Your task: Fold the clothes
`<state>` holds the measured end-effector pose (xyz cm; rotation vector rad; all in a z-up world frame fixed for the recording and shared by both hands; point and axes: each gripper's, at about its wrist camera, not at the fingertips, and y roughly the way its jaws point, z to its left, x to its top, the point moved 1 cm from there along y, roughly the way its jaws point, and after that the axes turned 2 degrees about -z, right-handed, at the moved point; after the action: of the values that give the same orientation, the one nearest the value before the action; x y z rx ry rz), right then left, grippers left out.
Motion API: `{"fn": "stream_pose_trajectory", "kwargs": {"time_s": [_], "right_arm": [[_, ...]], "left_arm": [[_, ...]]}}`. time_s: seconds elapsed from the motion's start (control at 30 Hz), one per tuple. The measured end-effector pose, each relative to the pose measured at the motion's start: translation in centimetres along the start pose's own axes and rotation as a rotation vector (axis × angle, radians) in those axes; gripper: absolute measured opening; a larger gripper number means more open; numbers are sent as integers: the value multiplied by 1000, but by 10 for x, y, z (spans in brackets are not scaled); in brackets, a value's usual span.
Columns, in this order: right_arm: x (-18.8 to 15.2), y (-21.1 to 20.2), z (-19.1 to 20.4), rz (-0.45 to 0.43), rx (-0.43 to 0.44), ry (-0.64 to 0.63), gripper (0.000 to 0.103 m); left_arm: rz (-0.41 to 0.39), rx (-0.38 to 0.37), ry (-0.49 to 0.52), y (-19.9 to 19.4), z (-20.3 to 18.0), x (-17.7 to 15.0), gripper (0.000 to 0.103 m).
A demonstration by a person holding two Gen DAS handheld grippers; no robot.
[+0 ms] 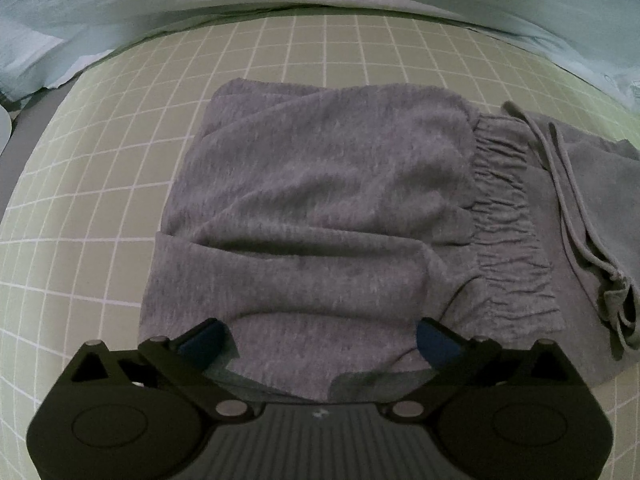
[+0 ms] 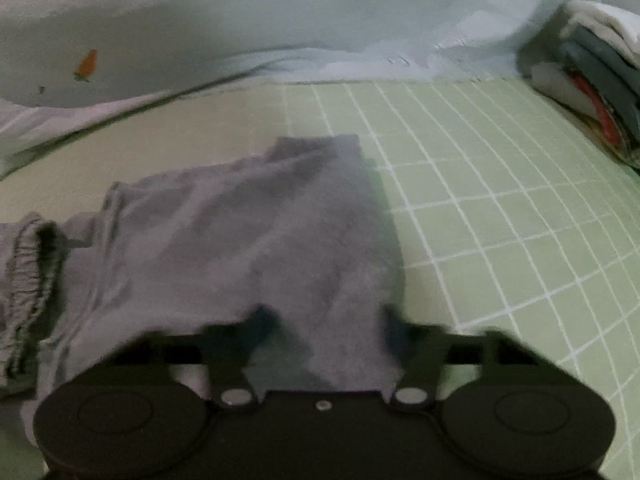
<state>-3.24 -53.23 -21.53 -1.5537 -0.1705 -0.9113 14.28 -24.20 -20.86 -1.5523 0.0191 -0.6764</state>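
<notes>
Garment: the grey sweatpants (image 1: 320, 200) are lying part-folded on the green grid sheet (image 1: 80, 200); a folded-over panel is covering the middle, with the gathered waistband (image 1: 508, 216) and the drawstring (image 1: 572, 208) showing to the right in the left wrist view.

Left gripper: the left gripper (image 1: 320, 338) is pointing steeply down over the near hem; its jaws are standing wide apart, released, with cloth lying between the blue pads (image 1: 434, 340) but nothing pinched.

Right gripper: the right gripper (image 2: 324, 320) is hovering over the near edge at the other end of the garment; the view is smeared, the fingers are looking apart with cloth between them, and whether they are pinching it I cannot tell.

Surroundings: a pale quilt (image 2: 320, 8) is bunching along the far side; a stack of folded clothes (image 2: 600, 92) is sitting well apart at the right.

Step in hand: judging by the layout, both grippers are setting up to take the near edge for the next fold.

Doing it well: lower the left pads until they are straddling every layer of the hem before closing; keep both grips level with each other; lift only enough to clear the sheet, so the panel already folded is not dragging open.

Risk: catching just the top layer; snagging the drawstring.
</notes>
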Motion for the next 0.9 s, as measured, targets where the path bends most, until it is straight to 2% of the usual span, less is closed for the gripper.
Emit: {"fn": "stream_pose_trajectory", "kwargs": {"time_s": [0.07,0.23,0.33,0.43,0.5,0.6,0.63,0.67,0.7,0.77,0.8,0.83,0.87,0.9], "right_arm": [[4,-7,8,-18,-3,-20,14],[17,-29,35,-87,16,-77,13],[32,-53,70,-160,103,-150,12],[42,-71,114,-201,228,-217,12],[43,-77,145,-200,332,-242,12],[34,-68,184,-125,450,-284,15],[31,-64,187,-107,455,-273,21],[27,-61,190,-88,460,-263,32],[24,-58,193,-70,464,-252,36],[17,-51,198,-33,473,-230,61],[16,-52,197,-36,476,-219,69],[19,-60,189,-76,464,-209,85],[22,-67,180,-113,431,-201,92],[26,-70,169,-133,397,-182,92]], "left_arm": [[-1,0,0,0,0,0,102],[-9,-8,-15,-3,4,1,102],[-17,-22,-35,-8,8,1,102],[-32,-25,-52,-15,14,2,102],[-46,-19,-68,-21,21,1,102],[-63,-8,-106,-27,36,1,102],[-64,-2,-118,-28,42,0,102],[-64,7,-132,-29,47,-1,102],[-62,17,-145,-31,51,-2,102],[-90,41,-161,-36,59,-4,102],[-114,47,-162,-40,61,-4,102],[-138,54,-163,-45,64,-4,102],[-149,49,-165,-47,65,-3,102],[-157,35,-173,-49,66,-1,102]]}}
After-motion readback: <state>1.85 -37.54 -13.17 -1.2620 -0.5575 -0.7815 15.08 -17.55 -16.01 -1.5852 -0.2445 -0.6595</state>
